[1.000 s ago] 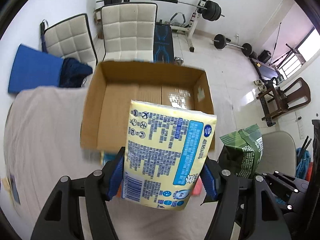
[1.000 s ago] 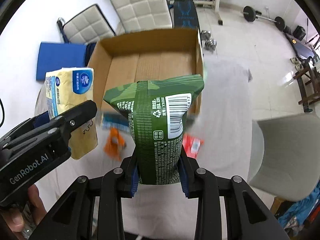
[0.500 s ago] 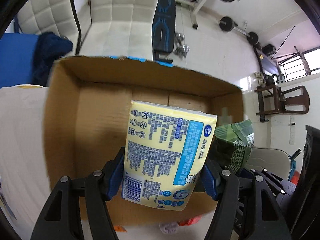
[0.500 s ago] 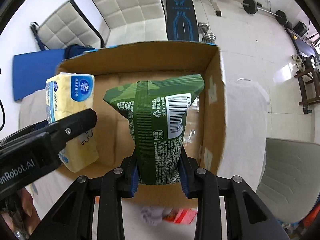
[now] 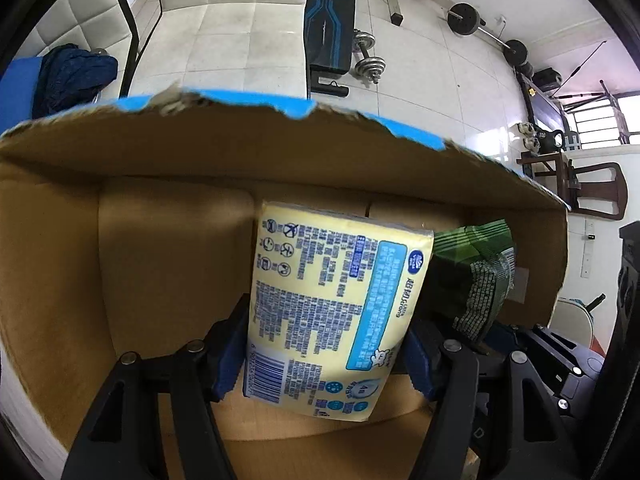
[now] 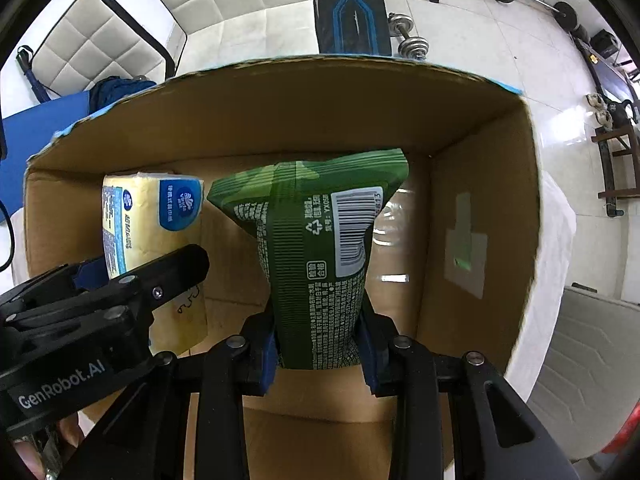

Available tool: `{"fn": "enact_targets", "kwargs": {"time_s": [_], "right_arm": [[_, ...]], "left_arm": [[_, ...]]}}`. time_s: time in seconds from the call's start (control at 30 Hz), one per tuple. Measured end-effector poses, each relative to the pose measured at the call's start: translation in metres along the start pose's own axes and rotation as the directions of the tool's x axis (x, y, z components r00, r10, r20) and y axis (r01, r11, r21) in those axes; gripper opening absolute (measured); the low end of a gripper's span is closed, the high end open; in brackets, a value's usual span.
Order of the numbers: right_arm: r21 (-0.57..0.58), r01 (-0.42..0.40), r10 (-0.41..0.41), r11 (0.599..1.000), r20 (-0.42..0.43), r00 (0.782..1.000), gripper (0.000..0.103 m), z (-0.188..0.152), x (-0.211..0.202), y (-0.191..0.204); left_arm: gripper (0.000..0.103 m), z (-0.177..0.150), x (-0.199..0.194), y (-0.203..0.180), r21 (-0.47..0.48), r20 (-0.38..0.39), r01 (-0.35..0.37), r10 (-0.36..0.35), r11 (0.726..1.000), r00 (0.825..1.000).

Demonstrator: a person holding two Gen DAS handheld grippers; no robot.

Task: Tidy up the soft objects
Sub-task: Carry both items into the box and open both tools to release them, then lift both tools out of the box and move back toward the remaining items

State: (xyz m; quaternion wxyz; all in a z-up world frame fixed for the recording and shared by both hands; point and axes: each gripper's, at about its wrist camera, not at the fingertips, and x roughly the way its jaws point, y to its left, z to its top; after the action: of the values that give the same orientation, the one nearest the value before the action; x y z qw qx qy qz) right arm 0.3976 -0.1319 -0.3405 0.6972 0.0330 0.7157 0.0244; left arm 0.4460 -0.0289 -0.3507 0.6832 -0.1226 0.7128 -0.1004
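Moved forward since a second ago — now down inside the cardboard box (image 6: 480,184). Left gripper (image 5: 324,356) jaws clamped on yellow tissue pack (image 5: 340,300); right gripper (image 6: 320,354) jaws gripping green packet (image 6: 316,248) — side by side, short of the far wall.

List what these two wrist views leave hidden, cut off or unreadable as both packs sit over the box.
- Floor of the brown cardboard box: in both views, hidden below the packs and tongs.
- Yellow soft tissue pack: fine print too small in the left view; its lower part hidden by the left tongs in the right view.
- Green foil pack: bottom hidden inside the right tongs; mostly behind the yellow pack in the left view.
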Motion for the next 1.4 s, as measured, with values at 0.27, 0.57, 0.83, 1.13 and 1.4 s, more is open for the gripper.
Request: {"fn": "enact_targets", "kwargs": {"time_s": [0.27,0.57,0.83,1.13,1.4], "right_arm": [[-0.007,0.002,-0.002,1.000,-0.049,0.999,0.037,0.006,0.005,0.005],[-0.020,0.009,-0.010,1.000,-0.057,0.998,0.057,-0.001,-0.010,-0.002],[-0.056,0.066,-0.066,0.996,0.004,0.998,0.080,-0.033,-0.036,0.006],[-0.045,0.060,-0.053,0.997,0.131,0.990,0.103,-0.087,-0.067,0.016],[-0.014,0.092,-0.085,0.996,0.261,0.961,0.103,-0.135,-0.109,0.034]], "left_arm": [[0.065,0.011,0.006,0.000,-0.033,-0.022,0.002,-0.003,0.999,1.000],[0.074,0.004,-0.012,-0.003,-0.050,-0.018,-0.039,0.038,0.998,0.999],[0.100,-0.030,-0.042,-0.003,0.011,0.080,-0.172,0.171,0.985,0.982],[0.102,-0.080,-0.085,-0.001,0.049,0.267,-0.271,0.249,0.961,0.931],[0.102,-0.121,-0.127,-0.012,0.069,0.373,-0.290,0.245,0.954,0.895]]}}
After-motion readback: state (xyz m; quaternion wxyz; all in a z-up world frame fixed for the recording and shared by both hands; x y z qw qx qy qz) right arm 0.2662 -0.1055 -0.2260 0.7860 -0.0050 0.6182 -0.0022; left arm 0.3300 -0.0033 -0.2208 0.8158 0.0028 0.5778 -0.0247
